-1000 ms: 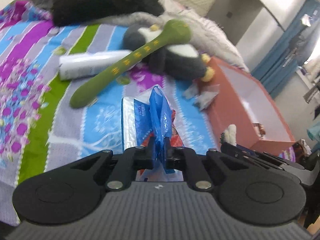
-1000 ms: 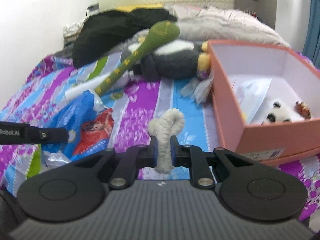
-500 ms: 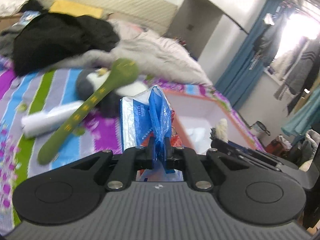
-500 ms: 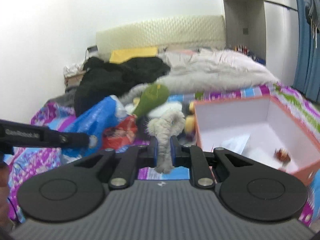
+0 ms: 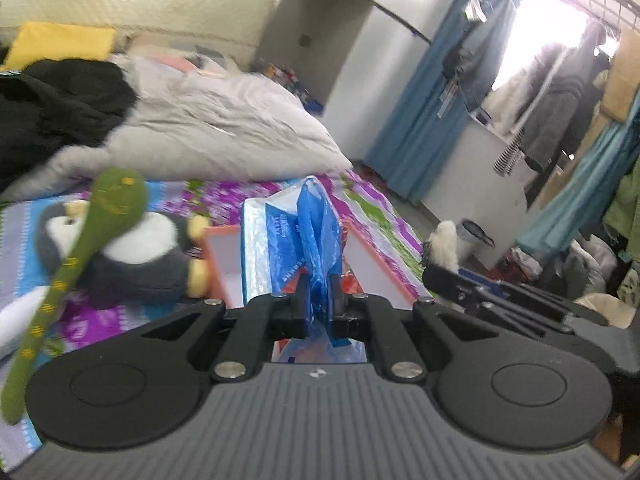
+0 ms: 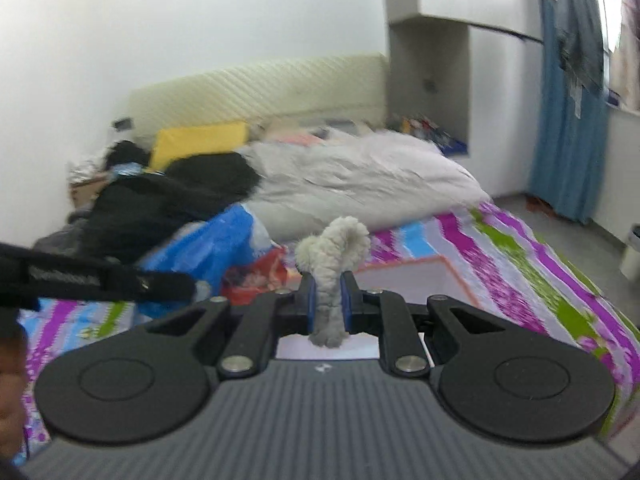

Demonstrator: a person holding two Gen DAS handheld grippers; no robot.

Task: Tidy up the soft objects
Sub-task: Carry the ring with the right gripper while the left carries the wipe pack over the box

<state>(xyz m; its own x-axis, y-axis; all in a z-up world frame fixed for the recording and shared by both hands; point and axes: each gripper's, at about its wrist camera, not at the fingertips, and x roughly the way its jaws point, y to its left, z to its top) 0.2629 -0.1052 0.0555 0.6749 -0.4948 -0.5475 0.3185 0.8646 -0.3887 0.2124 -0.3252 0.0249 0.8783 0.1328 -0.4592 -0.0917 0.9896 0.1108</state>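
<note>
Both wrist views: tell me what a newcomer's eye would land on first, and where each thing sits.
The blue plastic bag stands out first, pinched in the left gripper with its jaws closed on it, in front of the orange box. Next is the fuzzy grey plush piece clamped in the right gripper. To the left, a long green plush toy lies across a penguin plush on the striped bedspread.
</note>
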